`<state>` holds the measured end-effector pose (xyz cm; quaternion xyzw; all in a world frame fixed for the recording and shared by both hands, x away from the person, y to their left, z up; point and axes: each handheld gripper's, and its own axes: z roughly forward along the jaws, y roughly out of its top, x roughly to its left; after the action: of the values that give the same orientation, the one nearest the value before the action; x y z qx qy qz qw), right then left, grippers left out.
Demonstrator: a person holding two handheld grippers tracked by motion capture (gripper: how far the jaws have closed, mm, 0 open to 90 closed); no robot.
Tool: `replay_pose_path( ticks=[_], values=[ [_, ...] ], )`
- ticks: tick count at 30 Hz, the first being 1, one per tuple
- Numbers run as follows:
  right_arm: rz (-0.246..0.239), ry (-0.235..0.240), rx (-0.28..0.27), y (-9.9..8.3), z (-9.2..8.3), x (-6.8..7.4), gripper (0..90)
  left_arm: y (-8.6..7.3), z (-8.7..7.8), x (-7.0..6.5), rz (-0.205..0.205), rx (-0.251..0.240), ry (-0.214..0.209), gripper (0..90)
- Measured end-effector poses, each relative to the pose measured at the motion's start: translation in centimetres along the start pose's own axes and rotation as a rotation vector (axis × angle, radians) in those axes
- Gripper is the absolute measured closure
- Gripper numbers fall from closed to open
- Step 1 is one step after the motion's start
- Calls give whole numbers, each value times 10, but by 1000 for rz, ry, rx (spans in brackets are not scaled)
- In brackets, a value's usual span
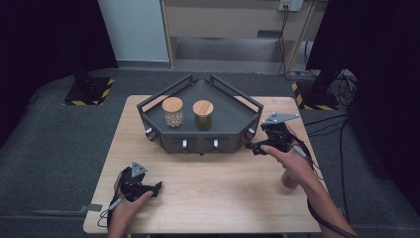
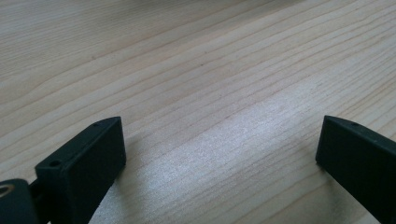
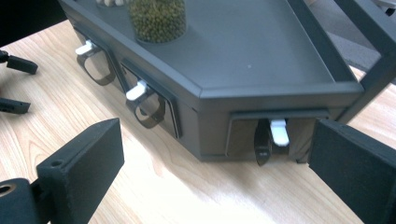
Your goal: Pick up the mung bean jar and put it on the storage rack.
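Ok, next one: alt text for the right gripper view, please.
The right tool, jaws open, faces a white-tabbed drawer handle on the corner of a dark grey tray-topped cabinet on a wooden table. A jar of green beans stands on the tray, two more handles to its left.

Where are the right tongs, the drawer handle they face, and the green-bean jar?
right tongs (image 1: 253, 147): high view, between the tips.
drawer handle (image 3: 279, 132): right gripper view, white tab.
green-bean jar (image 3: 158, 18): right gripper view, glass wall.

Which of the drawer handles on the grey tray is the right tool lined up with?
The handle on the tray's angled right-hand face, sitting between the open right tool's jaws. The two front handles lie off to the side.
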<state>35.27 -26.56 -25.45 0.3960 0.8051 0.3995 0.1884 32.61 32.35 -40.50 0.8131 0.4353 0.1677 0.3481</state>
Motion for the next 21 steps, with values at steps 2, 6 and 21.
replay_pose_path(
  ticks=[2, 6, 21],
  values=[
    [-2, -2, 4, -4, -2, -1, 40, 0, 0, 0, 0, 0, 0, 1],
    [6, -12, 6, -12, -6, -4, 40, 0, 0, 0, 0, 0, 0, 1],
    [57, -51, -14, -42, -28, -15, 41, 0, 0, 0, 0, 0, 0, 1]
  ],
)
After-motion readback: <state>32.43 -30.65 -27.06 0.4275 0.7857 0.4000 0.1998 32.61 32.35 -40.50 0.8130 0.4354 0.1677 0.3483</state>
